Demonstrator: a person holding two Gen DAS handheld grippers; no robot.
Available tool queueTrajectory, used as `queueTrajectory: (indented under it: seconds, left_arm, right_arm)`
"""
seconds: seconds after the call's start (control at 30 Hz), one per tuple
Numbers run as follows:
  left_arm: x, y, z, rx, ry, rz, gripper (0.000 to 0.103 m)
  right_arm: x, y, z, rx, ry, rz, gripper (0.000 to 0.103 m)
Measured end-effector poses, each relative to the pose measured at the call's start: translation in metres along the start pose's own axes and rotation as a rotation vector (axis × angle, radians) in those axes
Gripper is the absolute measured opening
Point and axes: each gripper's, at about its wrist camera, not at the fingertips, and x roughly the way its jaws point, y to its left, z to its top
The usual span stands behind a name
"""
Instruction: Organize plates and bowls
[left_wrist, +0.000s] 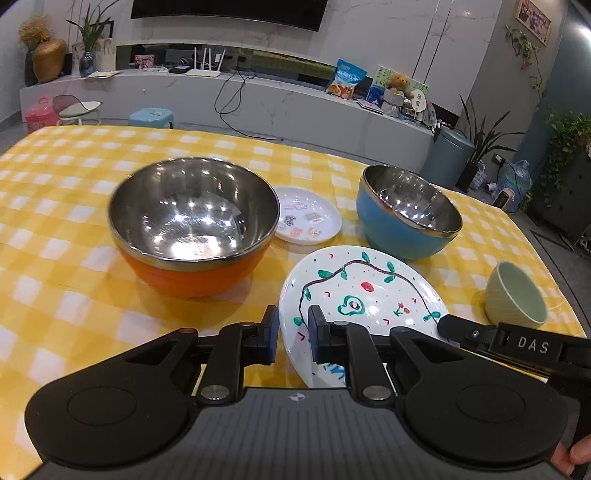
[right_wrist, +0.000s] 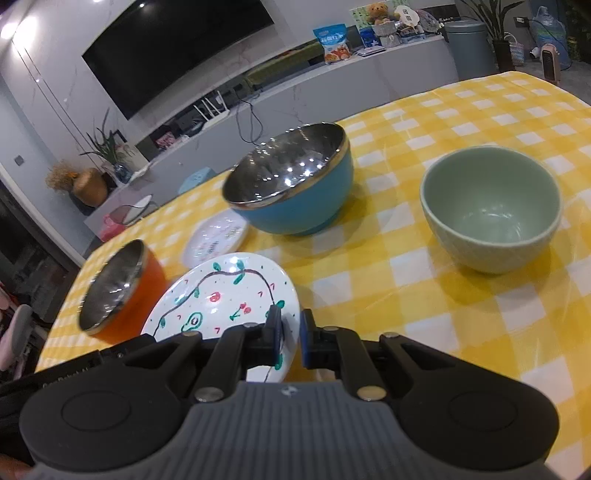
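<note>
Left claw closed on near-left rim of painted plate; right claw closed on its near-right rim, plate tilted off yellow-checked bench. Orange bowl ahead-left of left claw. Small white plate beyond. Blue bowl ahead of right claw, green bowl ahead-right.

Painted plate tilted (rim raised), bowls upright
</note>
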Motion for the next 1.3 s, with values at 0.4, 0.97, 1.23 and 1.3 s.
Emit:
queueTrajectory:
  seconds: [0.4, 0.97, 1.23, 1.3]
  left_arm:
    - [-0.073, 0.034, -0.022, -0.067, 0.036, 0.099, 0.018]
    - [-0.084, 0.087, -0.049, -0.21, 0.159, 0.204, 0.018]
    - [-0.08, 0.086, -0.052, -0.218, 0.182, 0.199, 0.018]
    - [-0.079, 0.086, -0.052, -0.219, 0.18, 0.205, 0.018]
  right_arm:
    - [-0.04, 0.045, -0.037, -0.073, 0.043, 0.128, 0.007]
    - [-0.017, 0.084, -0.082, -0.216, 0.148, 0.157, 0.007]
    - [-0.016, 0.087, -0.082, -0.249, 0.13, 0.131, 0.007]
    - [-0.016, 0.088, -0.083, -0.256, 0.131, 0.126, 0.007]
